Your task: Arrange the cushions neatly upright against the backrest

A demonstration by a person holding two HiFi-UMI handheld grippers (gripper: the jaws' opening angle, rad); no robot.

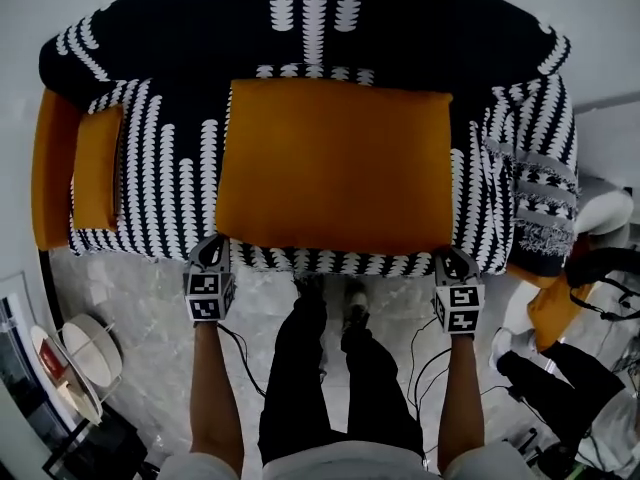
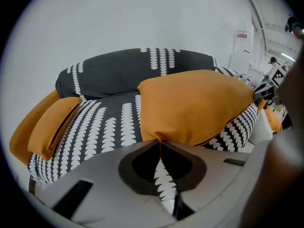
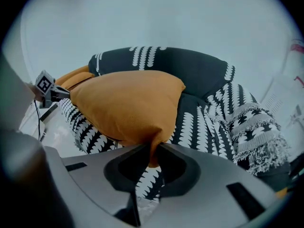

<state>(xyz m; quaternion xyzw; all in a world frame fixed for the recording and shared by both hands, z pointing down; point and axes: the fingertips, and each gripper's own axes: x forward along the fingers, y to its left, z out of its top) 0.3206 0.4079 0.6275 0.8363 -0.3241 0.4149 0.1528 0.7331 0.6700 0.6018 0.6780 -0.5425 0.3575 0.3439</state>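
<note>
– Grey veined floor (image 1: 150,338) fills the 6 o'clock half of the head view, and the black-and-white patterned sofa (image 1: 170,168) sits above it. Where is the work item?

– The large orange cushion (image 1: 335,163) lies flat on the seat at centre. Its far edge is toward the backrest (image 1: 320,8) at 12 o'clock. A small orange cushion (image 1: 97,168) stands by the armrest at 9 o'clock. A fringed throw (image 1: 545,198) drapes the arm at 3 o'clock.

– What is the status of each hand-held gripper?

– The left hand-held gripper (image 1: 212,246) is clamped on the cushion's 7 o'clock corner. Its own view shows the jaws pinching the seam tip. The right hand-held gripper (image 1: 455,260) is clamped on the 5 o'clock corner, with a fold of orange fabric pressed between its jaws.

– What are the handling characteristics?

– Judgement only: the cushion is soft, light and stuffed. Its cover is woven fabric, not slippery, and it looks not at all fragile. It will sag in the middle when carried by two corners.

– Where are the recommended grasp points?

– The corners, as taken now, are thin enough for the jaws. The bulging centre is probably too thick to clamp. A corner pinch holds cover rather than filling, so it may slip under a sharp pull.

– What is the next operation?

– Probably to raise both near corners together and tip the cushion toward 12 o'clock until it stands against the backrest. It is not yet upright.
</note>
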